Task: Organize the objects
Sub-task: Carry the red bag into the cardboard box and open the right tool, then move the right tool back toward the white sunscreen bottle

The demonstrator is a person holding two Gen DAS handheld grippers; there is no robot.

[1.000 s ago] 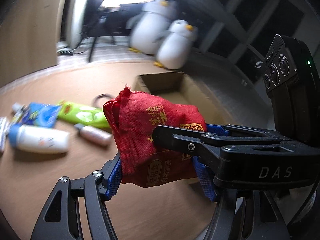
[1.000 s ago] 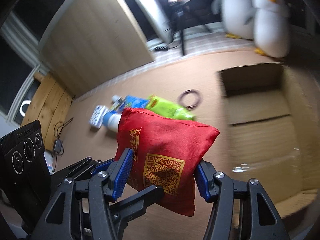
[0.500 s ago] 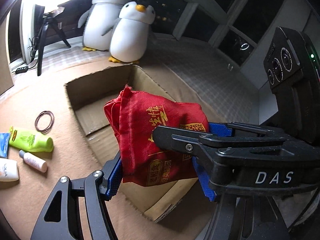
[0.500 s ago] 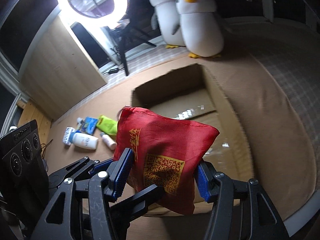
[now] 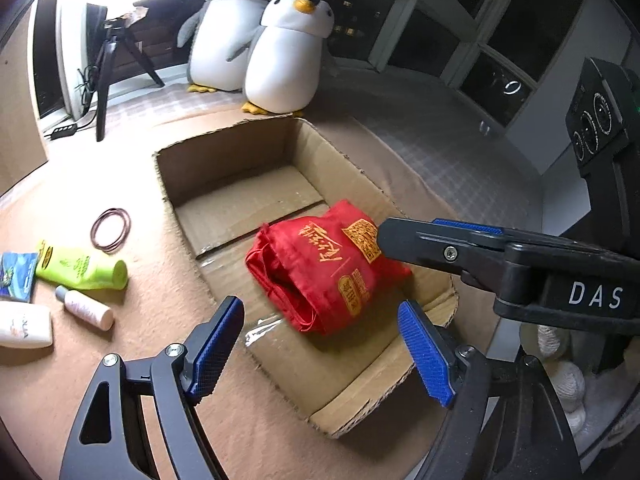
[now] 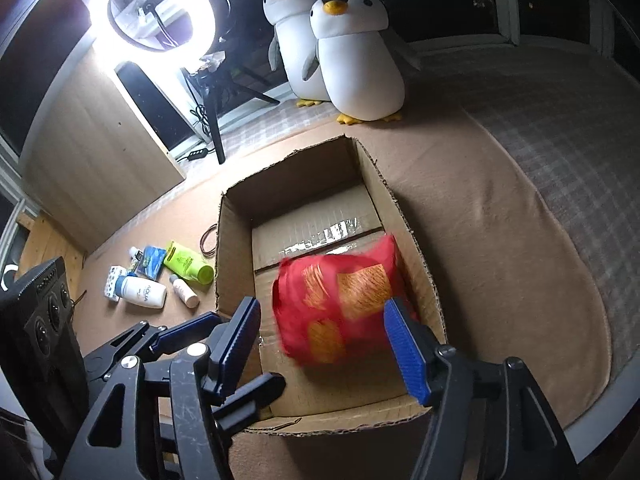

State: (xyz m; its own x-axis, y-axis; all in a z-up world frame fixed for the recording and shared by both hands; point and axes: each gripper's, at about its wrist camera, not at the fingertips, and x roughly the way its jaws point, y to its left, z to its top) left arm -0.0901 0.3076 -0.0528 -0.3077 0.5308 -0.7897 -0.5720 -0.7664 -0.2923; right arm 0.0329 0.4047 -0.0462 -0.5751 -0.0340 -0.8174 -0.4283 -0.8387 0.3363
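Observation:
A red cloth bag (image 5: 324,276) with gold print lies inside the open cardboard box (image 5: 224,160), near its front right side. In the right wrist view the bag (image 6: 340,304) is blurred. My left gripper (image 5: 320,348) is open and empty above the box's near edge. My right gripper (image 6: 332,344) is open and empty, just above the bag and the box (image 6: 288,164). Each gripper's arm shows in the other's view.
Left of the box on the brown blanket lie a green tube (image 5: 80,268), a small pink bottle (image 5: 84,306), a white bottle (image 5: 24,324), a blue packet (image 5: 16,276) and a hair tie (image 5: 111,229). Two plush penguins (image 5: 288,56) and a ring light (image 6: 152,12) stand behind.
Both grippers opened and let go of the red bag, which dropped into the box. Before that, both had carried it from over the blanket to over the box.

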